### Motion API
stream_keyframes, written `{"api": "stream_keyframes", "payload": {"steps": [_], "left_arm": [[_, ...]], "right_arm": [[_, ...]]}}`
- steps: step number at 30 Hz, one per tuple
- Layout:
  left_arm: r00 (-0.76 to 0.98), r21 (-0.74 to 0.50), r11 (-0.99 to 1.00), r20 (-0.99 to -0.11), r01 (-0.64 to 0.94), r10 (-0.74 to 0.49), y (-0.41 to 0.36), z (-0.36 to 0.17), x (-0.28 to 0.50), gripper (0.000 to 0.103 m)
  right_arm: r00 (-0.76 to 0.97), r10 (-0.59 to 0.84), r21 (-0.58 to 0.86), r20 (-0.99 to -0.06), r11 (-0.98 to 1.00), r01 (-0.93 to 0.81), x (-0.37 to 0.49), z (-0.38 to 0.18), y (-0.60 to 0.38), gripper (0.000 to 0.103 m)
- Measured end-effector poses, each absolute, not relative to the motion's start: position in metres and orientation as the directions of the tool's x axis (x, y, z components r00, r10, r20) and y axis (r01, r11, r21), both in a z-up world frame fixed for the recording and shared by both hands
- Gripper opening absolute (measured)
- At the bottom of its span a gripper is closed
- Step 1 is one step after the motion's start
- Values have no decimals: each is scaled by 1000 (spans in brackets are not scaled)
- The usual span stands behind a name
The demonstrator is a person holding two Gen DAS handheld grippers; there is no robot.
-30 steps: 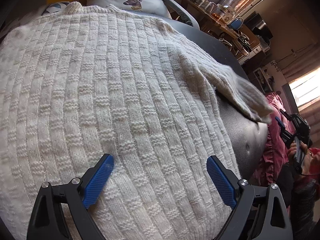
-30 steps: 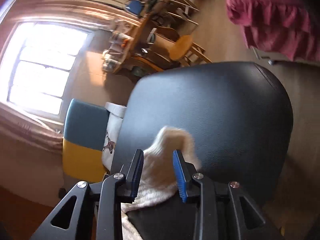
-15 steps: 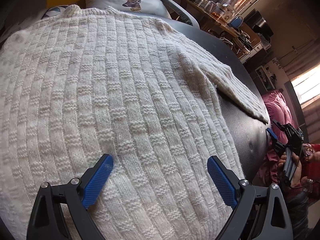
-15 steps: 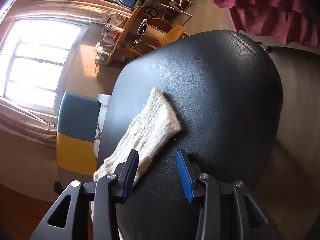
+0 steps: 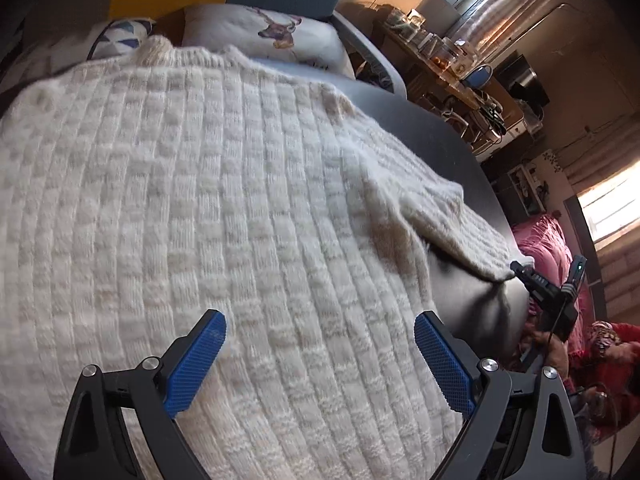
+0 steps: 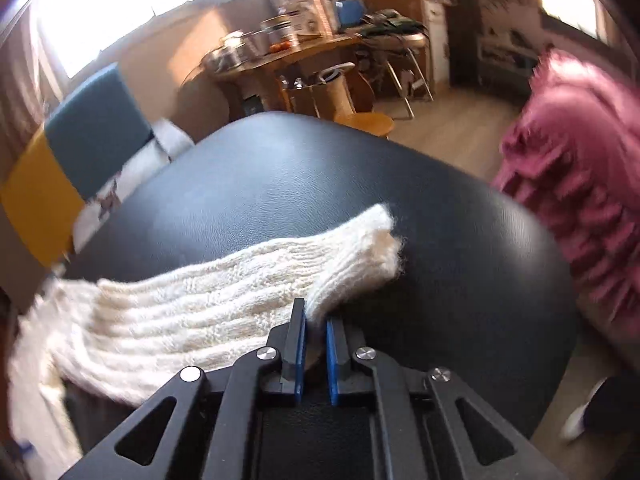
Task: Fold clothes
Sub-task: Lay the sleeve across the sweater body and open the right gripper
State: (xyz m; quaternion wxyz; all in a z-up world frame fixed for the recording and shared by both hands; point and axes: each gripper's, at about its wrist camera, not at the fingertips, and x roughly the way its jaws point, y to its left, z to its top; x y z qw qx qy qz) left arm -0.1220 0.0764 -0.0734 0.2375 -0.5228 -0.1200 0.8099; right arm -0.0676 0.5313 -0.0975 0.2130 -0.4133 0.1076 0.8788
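A cream knitted sweater [image 5: 208, 208] lies spread over a black padded table [image 5: 472, 304]. My left gripper [image 5: 320, 356] hovers open over the sweater's body, its blue pads wide apart with nothing between them. The sweater's sleeve [image 6: 248, 280] stretches across the black table [image 6: 320, 176] in the right wrist view. My right gripper [image 6: 316, 332] is shut on the sleeve's lower edge near the cuff, which is lifted slightly. In the left wrist view the right gripper [image 5: 520, 270] shows at the sleeve's end, held by a person's hand.
A deer-print pillow [image 5: 280, 36] and a blue and yellow panel [image 6: 68, 148] stand past the table's far end. A cluttered wooden desk [image 6: 288, 52] and a stool [image 6: 364, 122] stand beyond. Pink ruffled fabric [image 6: 580, 160] hangs at the right.
My right gripper had let the sleeve fall flat, then swung round and shut on its edge near the cuff. The left gripper has stayed open over the sweater.
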Motion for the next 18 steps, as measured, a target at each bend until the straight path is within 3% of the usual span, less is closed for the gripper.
{"api": "stream_keyframes", "payload": {"steps": [3,6,10,13,18], "left_arm": [[-415,-375,-864,-765,-335,493,94,-50,-150,96],[-441,-295,-879,-777,-375,449,116,-51,-180,96],[-426,-201,-892,-822,-405,379,143,-69,-218,96],[-415,-141,-895,-848,-423,329,152,-83,-232,90],[-456,-100,-881,-825,-462,333,166,-78,-248,88]], "right_arm": [[-587,413,-212,-697,-900,-381,-78,-61,514,7],[-587,487,-272,-646,-866,-419,-81,-38,524,7],[-476,392,-152,-787,-871,-467,-84,-77,555,7],[-416,336,-91,-845,-857,-507,-70,-113,563,7],[-508,336,32,-793,-810,-586,-38,-97,574,18]]}}
